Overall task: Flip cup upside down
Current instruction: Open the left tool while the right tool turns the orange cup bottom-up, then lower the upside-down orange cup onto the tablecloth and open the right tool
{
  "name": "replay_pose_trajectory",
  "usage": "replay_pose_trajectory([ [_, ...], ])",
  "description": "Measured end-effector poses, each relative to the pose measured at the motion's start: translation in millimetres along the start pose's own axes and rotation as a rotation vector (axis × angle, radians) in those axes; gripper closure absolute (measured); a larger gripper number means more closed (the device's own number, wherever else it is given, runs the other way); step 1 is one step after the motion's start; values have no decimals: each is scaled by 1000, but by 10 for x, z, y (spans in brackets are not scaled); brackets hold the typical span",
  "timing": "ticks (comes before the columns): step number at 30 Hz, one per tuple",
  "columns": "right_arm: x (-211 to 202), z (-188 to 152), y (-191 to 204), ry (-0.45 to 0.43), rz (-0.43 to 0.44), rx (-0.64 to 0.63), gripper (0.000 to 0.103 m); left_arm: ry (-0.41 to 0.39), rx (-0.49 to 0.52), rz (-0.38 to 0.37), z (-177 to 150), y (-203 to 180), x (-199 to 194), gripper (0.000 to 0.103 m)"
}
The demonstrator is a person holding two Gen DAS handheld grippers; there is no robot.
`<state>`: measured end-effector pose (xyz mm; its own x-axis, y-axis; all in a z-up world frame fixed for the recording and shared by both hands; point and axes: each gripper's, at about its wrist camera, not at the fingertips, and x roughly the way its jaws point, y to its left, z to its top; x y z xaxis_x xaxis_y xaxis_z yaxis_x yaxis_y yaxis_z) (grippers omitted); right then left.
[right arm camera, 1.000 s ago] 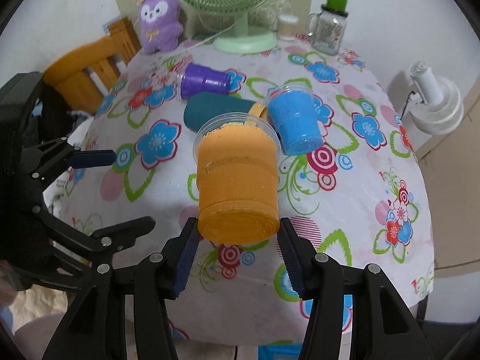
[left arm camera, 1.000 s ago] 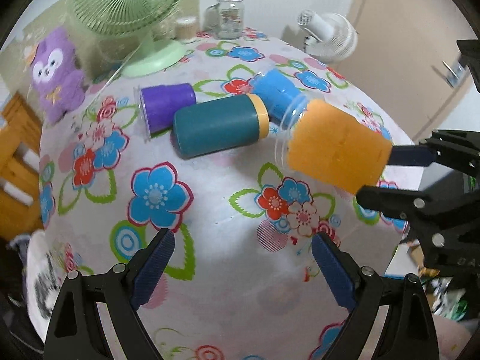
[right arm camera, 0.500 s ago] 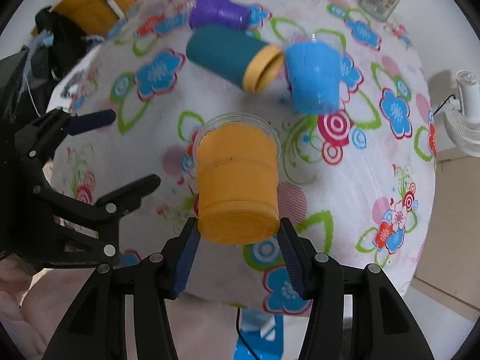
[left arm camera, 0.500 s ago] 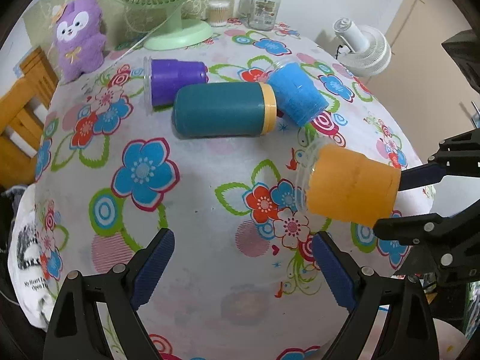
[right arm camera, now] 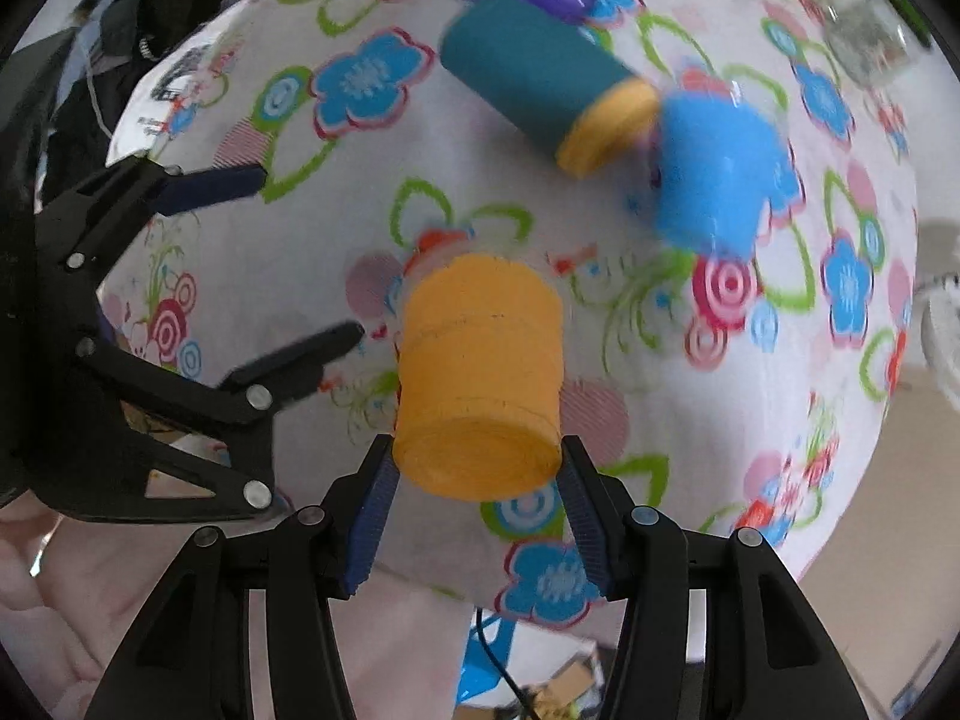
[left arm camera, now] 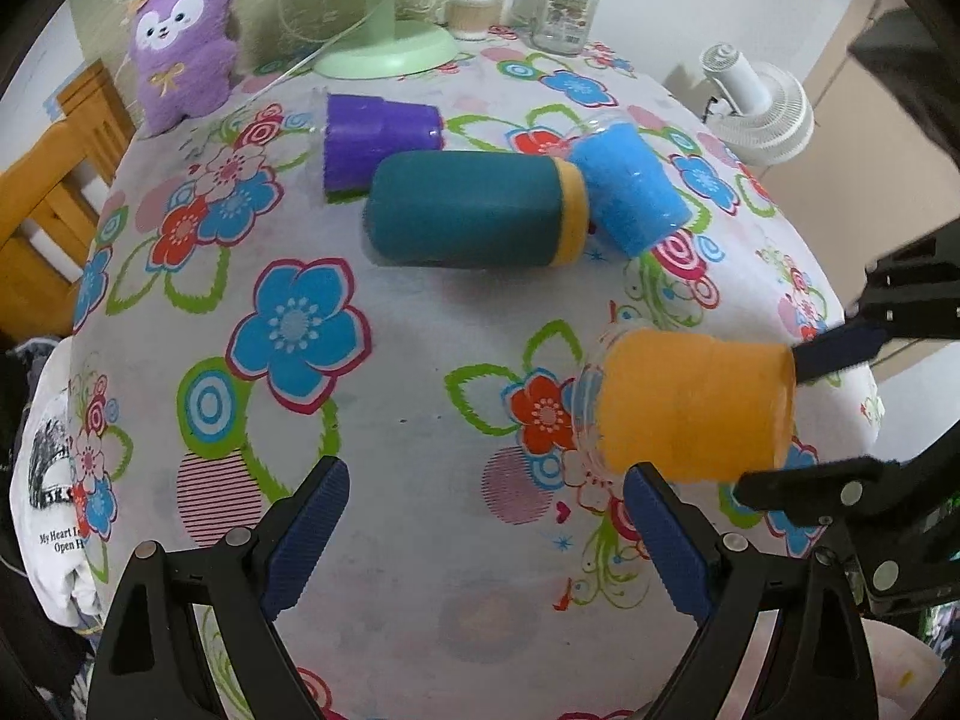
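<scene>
**A:** What's the setting?

**B:** A round table (left arm camera: 372, 420) under a white cloth printed with bright flowers. At the back stand a green desk fan (left arm camera: 384, 54), a purple plush toy (left arm camera: 183, 42) and a glass jar (left arm camera: 567, 12). A wooden chair (left arm camera: 48, 192) sits off the table's left edge.

**A:** And the cup?

**B:** The orange cup (right arm camera: 480, 372) is held above the near part of the cloth, lying roughly sideways. The right gripper (right arm camera: 477, 480) pinches it at its closed base end, one blue pad on each side. Its clear rim points away from the gripper toward the table. I can't tell whether the rim touches the cloth.

**A:** The other hand?

**B:** The left gripper (left arm camera: 480, 531) hangs spread wide over the cloth, holding nothing, just beside the cup.

**A:** How will it handle?

**B:** I'd judge it light: thin clear plastic with a fuzzy orange wrap. The wrap should give the ribbed pads good friction. The wall probably flexes, so a hard squeeze could dent it. The base end looks stiffest, so the present hold seems sensible. Gripping by the thin rim would be riskier.

**A:** Anything in the way?

**B:** A teal bottle (left arm camera: 474, 216), a blue cup (left arm camera: 630, 186) and a purple cup (left arm camera: 378, 138) lie on their sides further back, apart from the orange one.
</scene>
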<state>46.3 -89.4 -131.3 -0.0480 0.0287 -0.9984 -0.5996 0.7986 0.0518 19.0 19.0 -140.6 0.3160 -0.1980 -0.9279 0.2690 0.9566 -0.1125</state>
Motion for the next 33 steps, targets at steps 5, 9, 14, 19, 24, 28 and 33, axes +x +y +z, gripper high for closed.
replay_pose_trajectory([
  [5,-73,64,50,-103,-50,-57,21,1,-34,22,17,98,-28,9],
  [9,-170,57,-7,-196,-33,-22,18,-8,-59,43,47,143,-106,9],
  [14,-335,-26,-110,-315,-23,71,17,-47,-86,90,110,116,-306,9],
  [19,-505,-157,-210,-406,-52,159,16,-72,-152,93,164,94,-483,9],
  [24,-662,-325,-320,-488,-69,242,7,-102,-186,99,198,-4,-663,9],
  [28,-769,-474,-400,-531,-77,296,6,-113,-206,108,213,-112,-765,9],
  [33,-870,-658,-464,-571,-97,365,5,-132,-232,118,189,-228,-876,9],
])
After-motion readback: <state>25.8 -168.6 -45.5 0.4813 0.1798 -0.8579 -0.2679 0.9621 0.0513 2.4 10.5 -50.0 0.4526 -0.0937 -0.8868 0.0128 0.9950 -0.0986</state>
